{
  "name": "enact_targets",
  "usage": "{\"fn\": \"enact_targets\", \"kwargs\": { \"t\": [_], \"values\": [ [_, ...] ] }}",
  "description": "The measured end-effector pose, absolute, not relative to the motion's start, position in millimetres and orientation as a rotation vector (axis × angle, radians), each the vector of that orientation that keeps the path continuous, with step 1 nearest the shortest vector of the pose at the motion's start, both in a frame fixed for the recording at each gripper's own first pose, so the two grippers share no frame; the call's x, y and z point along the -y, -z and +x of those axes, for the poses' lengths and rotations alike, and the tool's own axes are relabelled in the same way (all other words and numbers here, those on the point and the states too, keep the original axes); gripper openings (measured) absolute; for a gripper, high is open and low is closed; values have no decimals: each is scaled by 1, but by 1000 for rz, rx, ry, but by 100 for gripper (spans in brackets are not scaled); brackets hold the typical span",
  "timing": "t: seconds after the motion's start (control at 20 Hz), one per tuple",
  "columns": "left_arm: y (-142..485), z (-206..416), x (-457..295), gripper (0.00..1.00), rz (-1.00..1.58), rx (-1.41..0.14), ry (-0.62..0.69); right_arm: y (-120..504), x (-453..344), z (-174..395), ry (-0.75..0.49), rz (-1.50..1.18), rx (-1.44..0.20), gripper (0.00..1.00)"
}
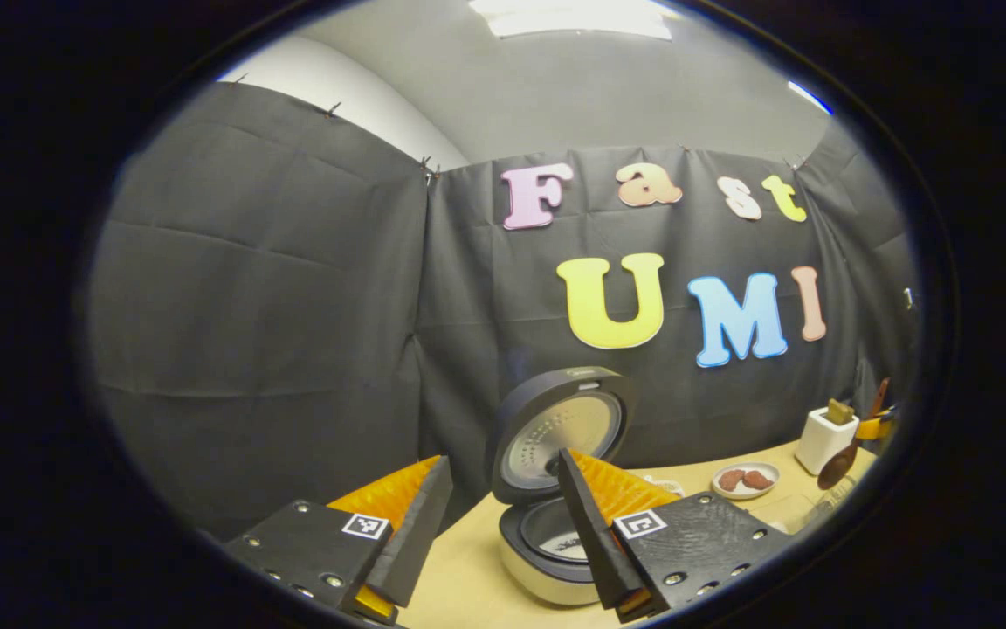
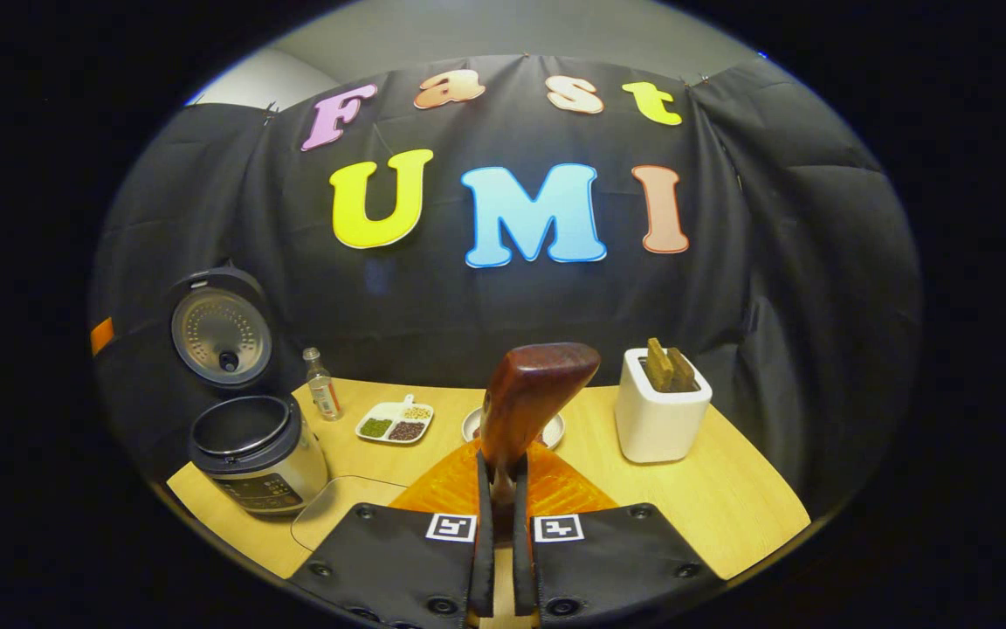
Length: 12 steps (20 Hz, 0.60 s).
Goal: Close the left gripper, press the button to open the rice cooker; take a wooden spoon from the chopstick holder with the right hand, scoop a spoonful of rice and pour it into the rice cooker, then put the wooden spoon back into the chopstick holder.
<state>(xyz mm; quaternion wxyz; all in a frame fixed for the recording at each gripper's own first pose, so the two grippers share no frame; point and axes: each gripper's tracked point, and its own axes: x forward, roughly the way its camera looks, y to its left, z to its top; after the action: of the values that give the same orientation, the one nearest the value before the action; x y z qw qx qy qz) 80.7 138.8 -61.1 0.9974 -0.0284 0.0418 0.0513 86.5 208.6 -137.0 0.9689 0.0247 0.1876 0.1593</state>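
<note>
The rice cooker stands open on the table, its lid tipped up and back. My left gripper hangs open just in front of it with nothing between its fingers. In the right gripper view the cooker is at the far left, lid raised. My right gripper is shut on the handle of the wooden spoon, whose dark bowl points up and away. The white chopstick holder stands to the right of the spoon with wooden utensils in it.
A small bottle, a divided dish of beans and a white bowl sit along the back of the wooden table. A clear flat container lies beside the cooker. A plate of red pieces is near the holder.
</note>
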Motion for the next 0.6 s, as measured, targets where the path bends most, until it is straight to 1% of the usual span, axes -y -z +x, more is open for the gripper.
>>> {"fn": "enact_targets", "kwargs": {
  "t": [0.25,0.6],
  "values": [
    [75,87,-162,77,-62,-101,-119,160,-261,79,-388,23,-425,10],
    [99,91,-187,78,-57,-137,-141,204,-306,72,-430,-51,-487,10]
  ]
}}
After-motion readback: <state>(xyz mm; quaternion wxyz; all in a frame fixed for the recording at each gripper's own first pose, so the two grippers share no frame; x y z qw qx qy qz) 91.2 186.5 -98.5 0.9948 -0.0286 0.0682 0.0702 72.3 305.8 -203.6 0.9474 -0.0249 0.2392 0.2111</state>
